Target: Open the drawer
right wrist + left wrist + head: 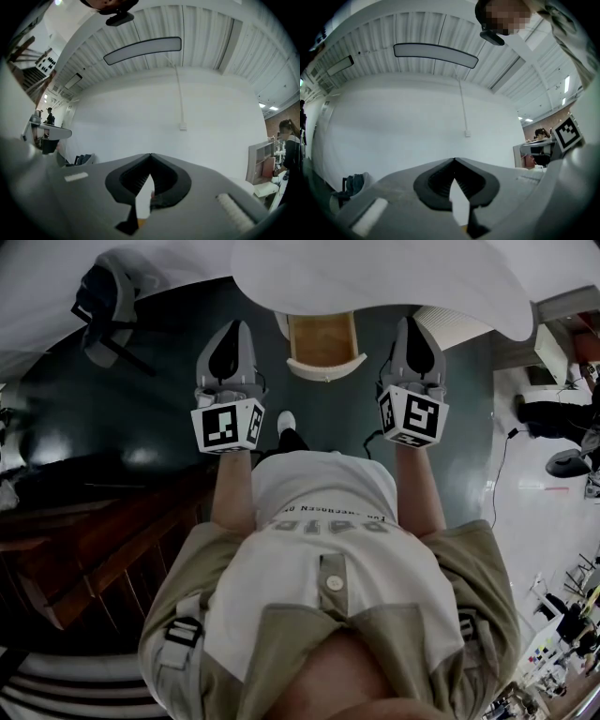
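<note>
Drawer (323, 345) pulled out from under the white worktop (375, 277), between two shut claws.

Its pale wooden inside and white front rim show, but its back end is hidden beneath the worktop's edge. The left claw (232, 329) and right claw (415, 326) hang at either side of it, clear of it, over the dark floor (141, 418). Each has its jaws pressed together on nothing. Both gripper views face only a white wall (393, 122).

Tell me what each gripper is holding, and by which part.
Nothing is held. The left gripper and the right gripper are both shut and empty.
</note>
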A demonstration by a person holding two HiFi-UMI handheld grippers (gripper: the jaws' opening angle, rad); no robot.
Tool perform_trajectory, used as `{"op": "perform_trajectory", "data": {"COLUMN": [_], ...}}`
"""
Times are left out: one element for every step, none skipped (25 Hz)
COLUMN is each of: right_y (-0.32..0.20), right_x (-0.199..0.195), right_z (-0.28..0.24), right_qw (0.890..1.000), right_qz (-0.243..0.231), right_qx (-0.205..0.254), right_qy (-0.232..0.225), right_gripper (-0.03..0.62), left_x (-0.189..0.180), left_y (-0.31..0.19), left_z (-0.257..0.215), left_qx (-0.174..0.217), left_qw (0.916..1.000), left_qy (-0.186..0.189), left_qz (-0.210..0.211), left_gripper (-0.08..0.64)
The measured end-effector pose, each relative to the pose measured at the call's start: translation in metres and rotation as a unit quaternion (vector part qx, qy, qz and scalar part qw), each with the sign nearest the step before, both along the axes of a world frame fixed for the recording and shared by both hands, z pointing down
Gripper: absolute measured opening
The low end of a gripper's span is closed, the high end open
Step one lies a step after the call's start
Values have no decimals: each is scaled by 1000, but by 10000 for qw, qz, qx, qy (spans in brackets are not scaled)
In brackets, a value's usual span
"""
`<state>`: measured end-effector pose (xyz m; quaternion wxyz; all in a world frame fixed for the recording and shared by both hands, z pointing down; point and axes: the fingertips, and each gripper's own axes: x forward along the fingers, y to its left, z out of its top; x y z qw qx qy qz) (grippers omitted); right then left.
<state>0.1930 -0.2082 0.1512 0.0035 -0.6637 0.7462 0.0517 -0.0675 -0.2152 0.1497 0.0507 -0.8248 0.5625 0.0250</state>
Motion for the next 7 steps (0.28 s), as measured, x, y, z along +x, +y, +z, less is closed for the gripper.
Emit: {"op": "perform_trajectory", "data": {"right_y": [0,1,1,1,1,1,1], "right_x": [-1,-1,-2,-2,-3,-3,-3], "right_z": [0,0,0,0,0,0,0], "right_qw": [10000,10000,10000,10000,10000,10000,9999], "right_qz": [-12,-23,-32,-41,-51,-60,-71], "right_qx": [9,15,18,21,24,28,32], "right_qy": [18,36,49,57,61,66,71], "right_gripper": [2,2,2,2,2,2,2], "left_x": [0,0,0,0,0,0,0], "left_y": [0,0,1,1,1,1,1], "left_z": [0,1,1,1,1,1,1], "left_qx": [6,15,18,12,3,-2,-7], "left_qw": [10000,10000,10000,10000,10000,10000,10000], "left_qy": [-5,-11,-12,-13,-16,-20,-23], "left_qz": [10,25,29,24,19,18,16], "left_gripper": [5,5,5,5,5,5,5]}}
